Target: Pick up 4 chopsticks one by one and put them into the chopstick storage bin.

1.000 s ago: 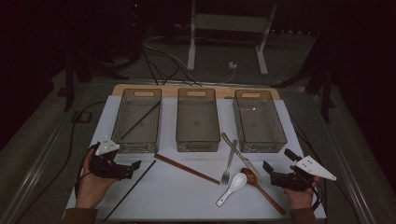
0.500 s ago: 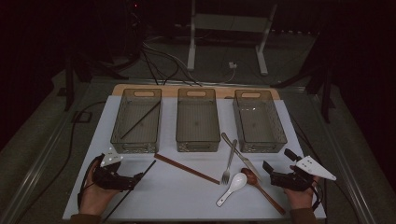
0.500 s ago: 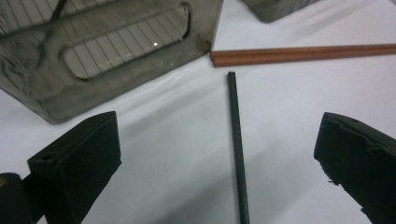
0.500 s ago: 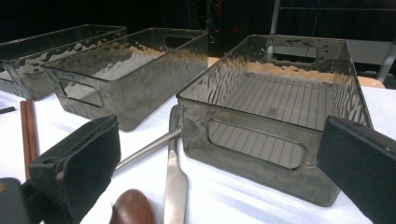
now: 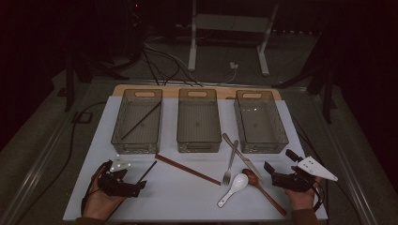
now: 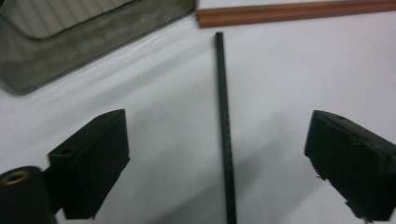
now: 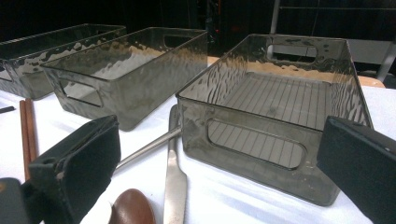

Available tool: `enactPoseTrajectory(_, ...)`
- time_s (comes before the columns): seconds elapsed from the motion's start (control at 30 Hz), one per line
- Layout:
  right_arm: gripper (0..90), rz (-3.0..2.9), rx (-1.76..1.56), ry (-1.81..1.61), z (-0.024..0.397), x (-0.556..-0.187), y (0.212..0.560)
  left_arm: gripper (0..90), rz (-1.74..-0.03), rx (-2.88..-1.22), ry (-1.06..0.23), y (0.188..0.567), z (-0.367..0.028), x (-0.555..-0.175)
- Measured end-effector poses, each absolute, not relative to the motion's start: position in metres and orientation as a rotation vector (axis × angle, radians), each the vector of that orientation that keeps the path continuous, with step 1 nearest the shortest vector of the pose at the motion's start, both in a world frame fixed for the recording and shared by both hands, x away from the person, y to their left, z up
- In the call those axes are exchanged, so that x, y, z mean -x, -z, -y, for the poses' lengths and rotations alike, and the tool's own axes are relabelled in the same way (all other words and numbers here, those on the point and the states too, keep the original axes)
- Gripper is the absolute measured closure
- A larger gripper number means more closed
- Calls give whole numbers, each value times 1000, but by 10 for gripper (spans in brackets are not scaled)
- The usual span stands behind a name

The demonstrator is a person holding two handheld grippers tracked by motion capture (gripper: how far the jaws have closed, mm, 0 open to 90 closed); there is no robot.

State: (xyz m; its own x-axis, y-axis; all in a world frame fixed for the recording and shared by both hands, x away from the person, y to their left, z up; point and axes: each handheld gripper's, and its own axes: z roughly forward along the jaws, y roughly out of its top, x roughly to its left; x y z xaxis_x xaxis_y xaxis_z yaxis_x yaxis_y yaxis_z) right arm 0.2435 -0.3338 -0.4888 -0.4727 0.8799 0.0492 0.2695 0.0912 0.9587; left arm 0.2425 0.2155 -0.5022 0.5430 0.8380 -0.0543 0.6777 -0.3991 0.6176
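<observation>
A thin black chopstick (image 6: 224,135) lies on the white mat, running straight up between the jaws of my left gripper (image 6: 217,140). Those jaws have just been closing a little, but they stand wide and neither pad touches the stick. In the high view the left gripper (image 5: 140,185) sits low at the mat's front left, over the chopstick (image 5: 150,168). My right gripper (image 5: 279,160) rests at the front right, open and holding nothing. The right gripper (image 7: 219,158) faces the right bin (image 7: 261,140).
Three clear grey bins stand in a row at the back; the left bin (image 5: 137,121) holds a black chopstick. Brown chopsticks (image 5: 187,169), a fork (image 5: 229,164), a knife (image 5: 241,154), a white spoon (image 5: 233,183) and a wooden spoon (image 5: 263,187) lie on the mat.
My left gripper has come down and toward the near edge, settling low over the black chopstick. The right gripper has kept still.
</observation>
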Motion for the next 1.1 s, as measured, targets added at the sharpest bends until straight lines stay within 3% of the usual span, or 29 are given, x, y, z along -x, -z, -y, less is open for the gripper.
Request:
enactPoseTrajectory(0.2,0,-1811,-1128,-1398,334,-244,489,171,-1233,-2221,-380,507,-211,-244)
enactPoseTrajectory(0.37,0,-1812,-1127,-1396,333,-244,489,503,-1163,-2248,-340,507,-206,-244)
enactPoseTrajectory(0.5,0,-1811,-1127,-1397,334,-244,489,651,-1189,-2271,-349,508,-204,-247)
enactPoseTrajectory(0.93,0,-1818,-1132,-1391,332,-245,490,868,-1188,-2321,-309,509,-196,-255)
enactPoseTrajectory(1.1,0,-1820,-1130,-1390,332,-245,490,874,-1214,-2293,-302,510,-197,-254)
